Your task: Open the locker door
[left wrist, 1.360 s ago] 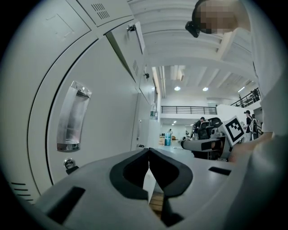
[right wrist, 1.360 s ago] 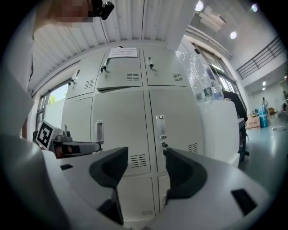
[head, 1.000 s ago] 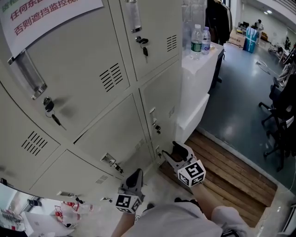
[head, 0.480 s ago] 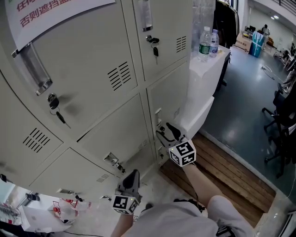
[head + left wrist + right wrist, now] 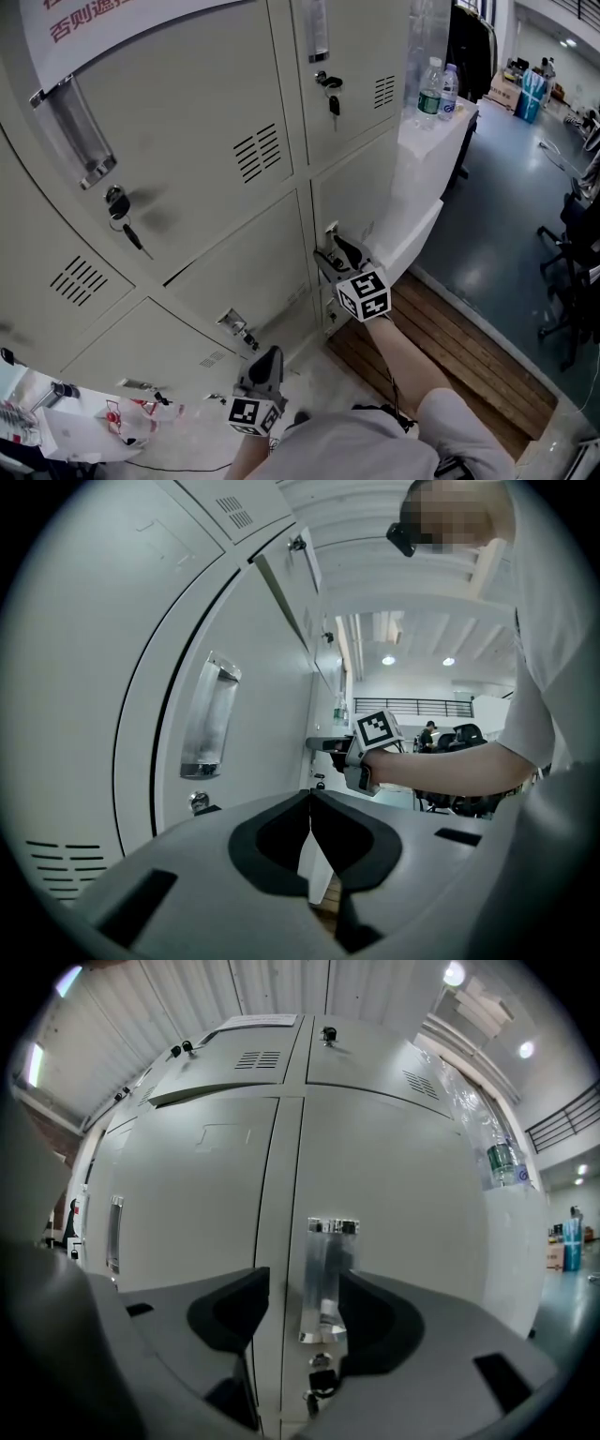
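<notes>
R gripper (image 5: 335,255) jaws wide, metal pull handle (image 5: 324,1279) lined up between them, not pinched. Handle sits at left edge of locker door (image 5: 403,1204). L gripper (image 5: 309,808) jaws together, empty, well below handle. Door prob. light, stiff sheet steel. Handle smooth, may slip, so grip it mid-length.

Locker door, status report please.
Right claw open, lined up on handle. Left claw shut, empty, low. Locker door closed. Key in lock below handle.
</notes>
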